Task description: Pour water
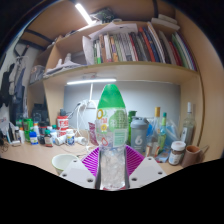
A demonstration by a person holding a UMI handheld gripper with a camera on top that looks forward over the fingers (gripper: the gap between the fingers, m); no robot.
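A clear plastic bottle with a green cap and a green label (112, 130) stands upright between my fingers. Its ribbed lower body fills the space between the two purple pads (92, 160), which press on it at both sides. My gripper (112, 168) is shut on the bottle and holds it over the desk. A white bowl-like cup (66, 162) sits on the desk just left of the left finger.
The desk (30, 158) carries several bottles, jars and cans at the left (62, 124) and at the right (176, 152). A shelf of books (140, 46) hangs above, with a lit strip lamp under it.
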